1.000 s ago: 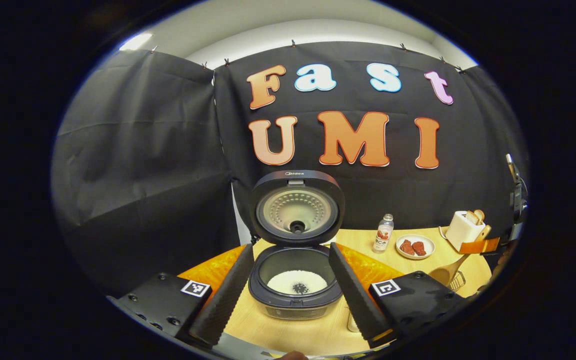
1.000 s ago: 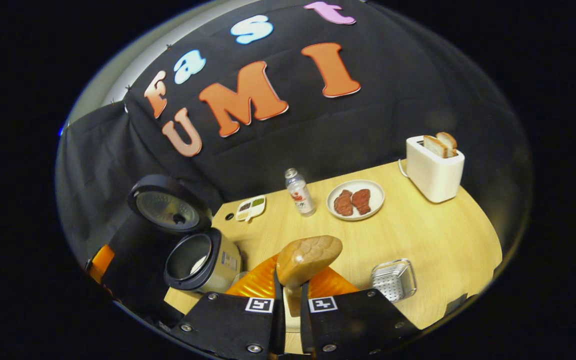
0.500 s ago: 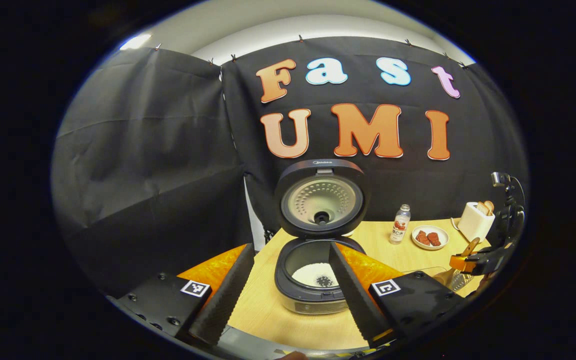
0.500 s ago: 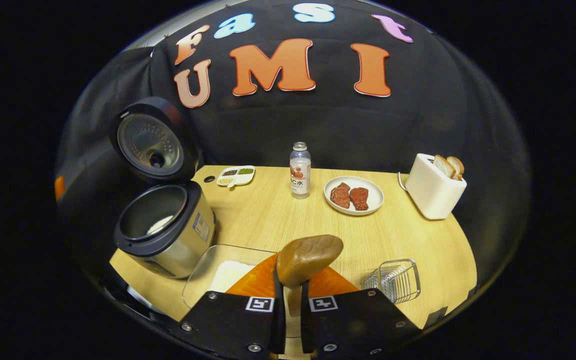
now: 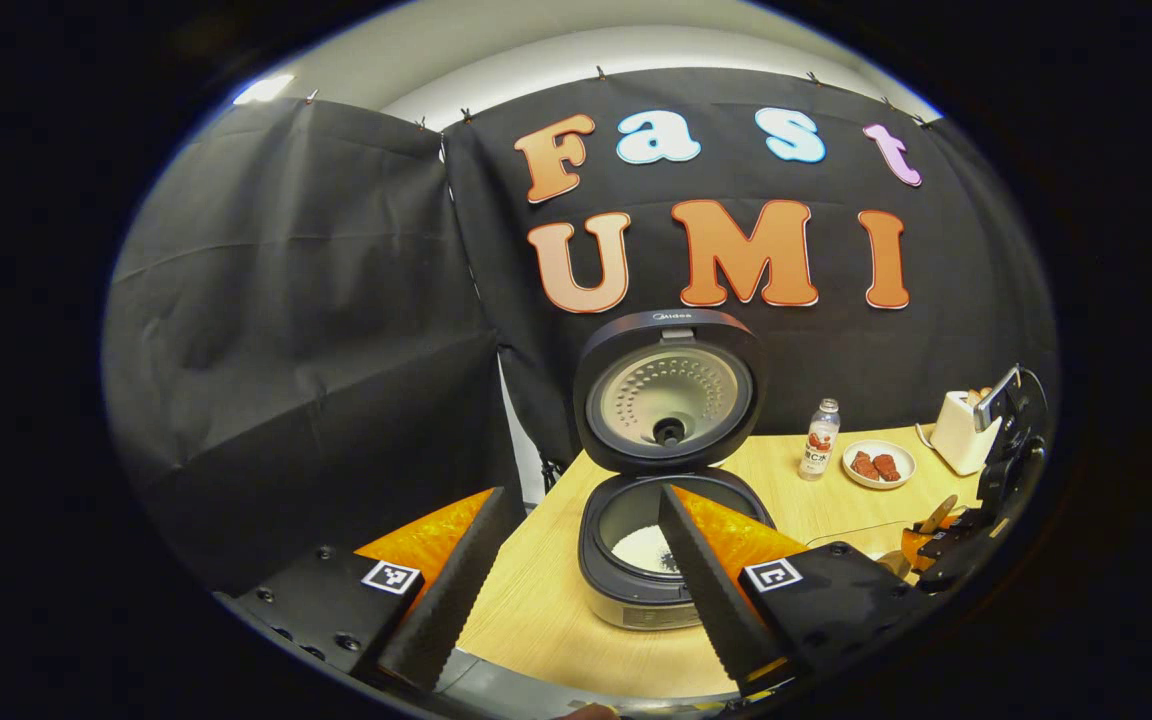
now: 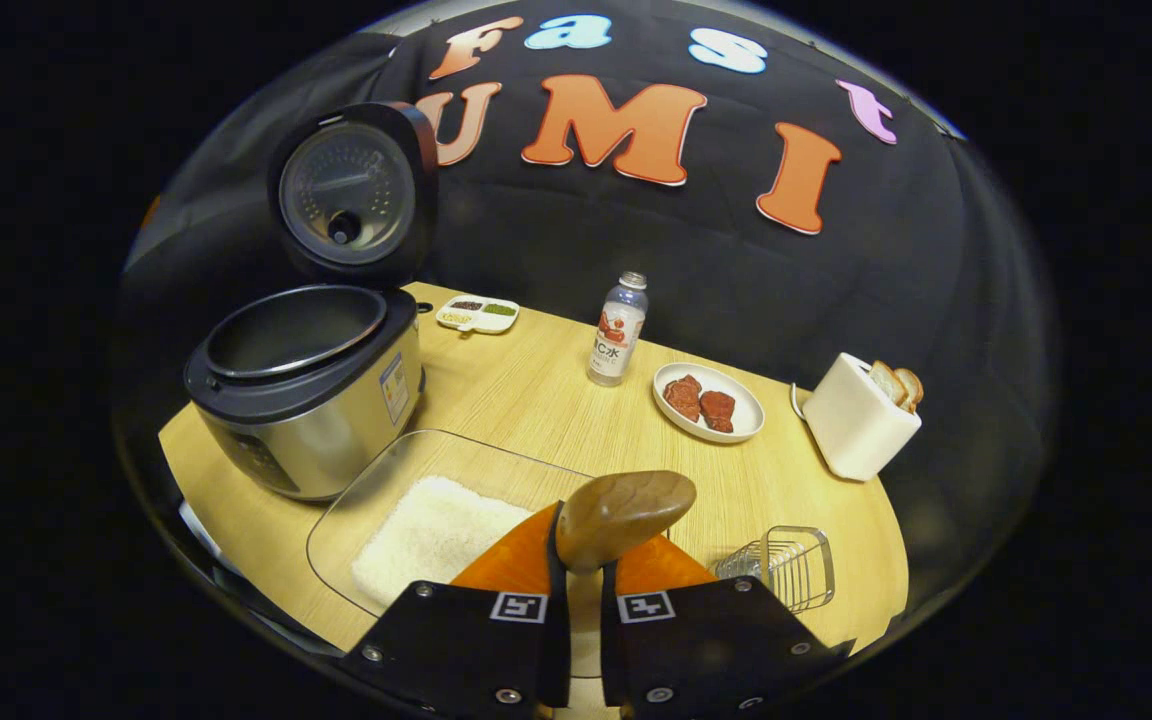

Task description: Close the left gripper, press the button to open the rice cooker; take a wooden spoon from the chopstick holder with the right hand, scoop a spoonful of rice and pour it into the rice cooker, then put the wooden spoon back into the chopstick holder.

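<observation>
The right gripper (image 6: 576,590) is clamped on the wooden spoon (image 6: 624,508) above the glass dish of rice (image 6: 436,530) — chopstick holder (image 6: 784,566) just beside. The left gripper (image 5: 576,570) — fingers wide apart, holding nothing — faces the open rice cooker (image 5: 661,480).

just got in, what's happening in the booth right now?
A person is working with two handheld tools. The rice cooker is already open, lid up, with some rice in its pot. The right tool is shut on a wooden spoon, held above the table near the glass dish of rice and the wire holder. The left tool is open, fingers spread, facing the cooker. The spoon is not yet back in the holder.
</observation>
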### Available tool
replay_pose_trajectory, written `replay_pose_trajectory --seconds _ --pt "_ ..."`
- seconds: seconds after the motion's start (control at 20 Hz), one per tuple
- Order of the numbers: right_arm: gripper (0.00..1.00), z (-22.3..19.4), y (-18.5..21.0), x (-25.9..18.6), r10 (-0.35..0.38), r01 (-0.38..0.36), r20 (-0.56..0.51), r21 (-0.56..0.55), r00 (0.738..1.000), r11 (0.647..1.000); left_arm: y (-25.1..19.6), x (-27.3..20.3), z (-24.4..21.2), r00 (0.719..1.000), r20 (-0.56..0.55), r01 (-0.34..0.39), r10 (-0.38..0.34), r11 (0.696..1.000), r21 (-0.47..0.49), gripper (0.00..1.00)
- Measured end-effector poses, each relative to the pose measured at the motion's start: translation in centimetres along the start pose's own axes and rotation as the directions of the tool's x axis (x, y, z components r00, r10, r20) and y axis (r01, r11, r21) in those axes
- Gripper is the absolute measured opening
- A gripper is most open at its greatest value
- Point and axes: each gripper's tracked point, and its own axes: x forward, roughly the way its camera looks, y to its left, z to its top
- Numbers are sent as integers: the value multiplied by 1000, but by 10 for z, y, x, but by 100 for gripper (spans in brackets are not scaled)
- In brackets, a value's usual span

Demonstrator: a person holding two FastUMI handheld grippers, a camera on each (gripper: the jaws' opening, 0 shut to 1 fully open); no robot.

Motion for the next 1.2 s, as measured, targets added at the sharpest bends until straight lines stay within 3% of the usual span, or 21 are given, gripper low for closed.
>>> replay_pose_trajectory --seconds 0.15,0.25,0.4,0.55,0.8,1.0,1.2 --pt "12 -7 17 -2 3 -2 15 -85 1000 996 -2 6 -2 1000 -17 13 -12 999 31 98" --pt "12 -11 25 -3 -3 4 17 -77 1000 997 -5 8 4 1000 -7 26 -25 999 45 98" --pt "11 -12 36 5 13 -13 6 -21 1000 1000 -6 11 4 999 -7 37 -37 998 49 100" --pt "11 -4 45 -1 36 -37 7 121 999 992 0 12 -2 999 -20 30 -29 998 48 100" --pt "11 7 60 6 44 -44 5 164 999 985 14 12 -8 999 -39 9 -7 999 42 100" --pt "11 14 69 16 76 -63 -25 331 997 941 25 16 -7 999 -41 -7 9 999 51 98" --pt "12 16 62 28 110 -62 -56 543 992 837 28 20 -11 999 -49 -3 6 999 46 100"
